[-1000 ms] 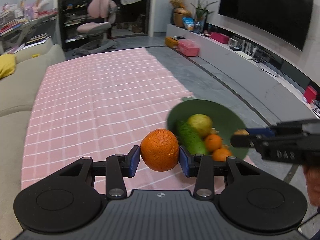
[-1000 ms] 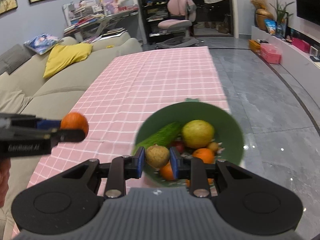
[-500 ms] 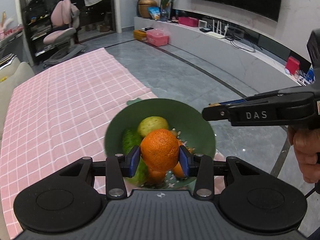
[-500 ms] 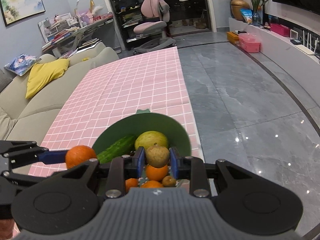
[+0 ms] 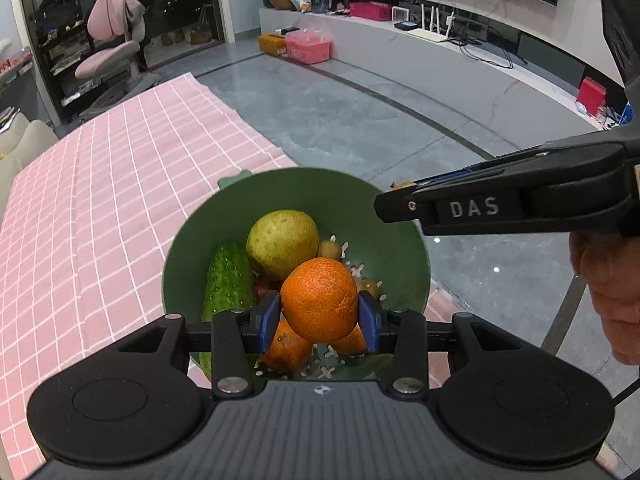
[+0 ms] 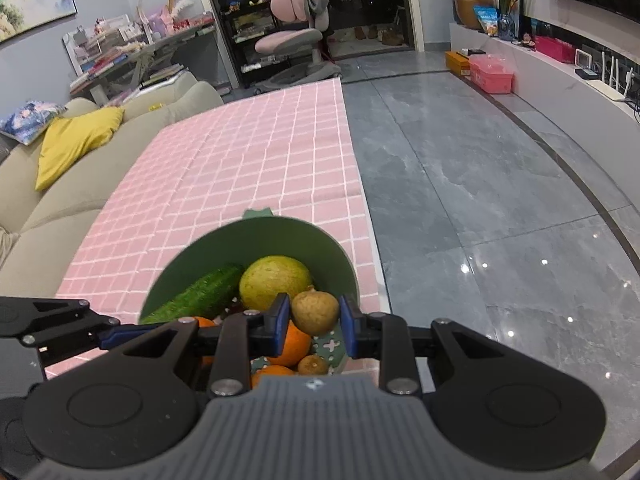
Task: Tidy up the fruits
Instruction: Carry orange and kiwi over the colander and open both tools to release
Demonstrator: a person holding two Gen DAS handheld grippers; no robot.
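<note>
A green perforated bowl sits at the near right edge of the pink checked tablecloth; it also shows in the right wrist view. It holds a cucumber, a yellow-green round fruit, oranges and small brown fruits. My left gripper is shut on an orange just above the bowl. My right gripper is shut on a small brown fruit over the bowl's right side; it shows from the side in the left wrist view.
A beige sofa with a yellow cushion runs along the table's left side. Grey tiled floor lies right of the table edge. A pink chair and a low TV bench stand further off.
My left gripper carried the orange from beside the bowl to over it and lower. My right gripper, still holding the brown fruit, shifted to the bowl's right side.
</note>
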